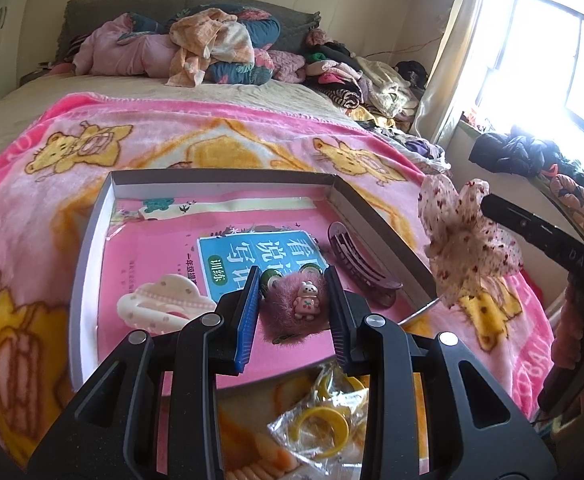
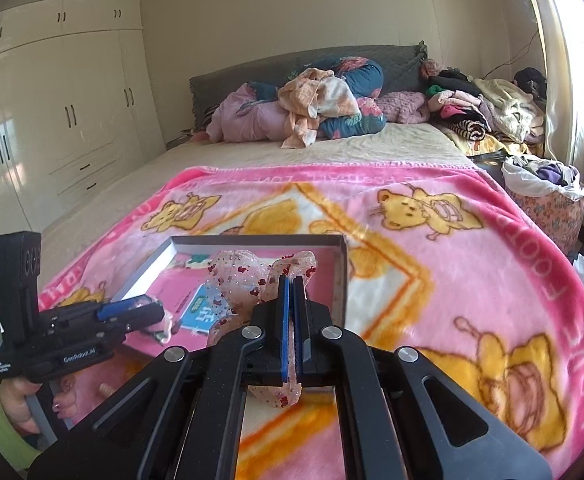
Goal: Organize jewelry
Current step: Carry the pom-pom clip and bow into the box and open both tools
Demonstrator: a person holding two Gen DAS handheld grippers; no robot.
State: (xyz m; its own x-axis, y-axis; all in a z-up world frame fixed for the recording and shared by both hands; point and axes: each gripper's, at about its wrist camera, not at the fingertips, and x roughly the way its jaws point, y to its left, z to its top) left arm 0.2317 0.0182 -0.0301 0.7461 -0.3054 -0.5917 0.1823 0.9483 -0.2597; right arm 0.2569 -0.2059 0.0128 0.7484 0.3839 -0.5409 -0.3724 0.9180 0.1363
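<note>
— two grippers here, what is each one doing?
— left gripper (image 1: 294,280) sits low over the box (image 1: 92,240), its blue pads spread on either side of a fuzzy pink hair clip (image 1: 292,312) with a little bunny charm (image 1: 307,300). whether the pads touch the fuzz, i cannot tell.
— and the right one?
— right gripper (image 2: 292,286) has its fingers pressed tight on a sheer spotted bow (image 2: 252,280), held up in the air above the near right part of the box.
— what else lies in the box?
— a cream cloud-shaped claw clip (image 1: 164,304) to the left of the fuzzy one, a dark purple claw clip (image 1: 360,264) by the right wall, all on a pink booklet (image 1: 148,256) with a blue panel (image 1: 252,260) of chinese characters, seen upside down.
— any other writing?
— "genrobot.ai" on the left gripper's body in the right camera, "das" on the right gripper's side in the left camera, and "love" plus "foot" on the pink bear blanket (image 2: 472,280).
— anything outside the box?
— a crinkly clear packet of yellow rings (image 1: 324,420) on the blanket, just under the left gripper.
</note>
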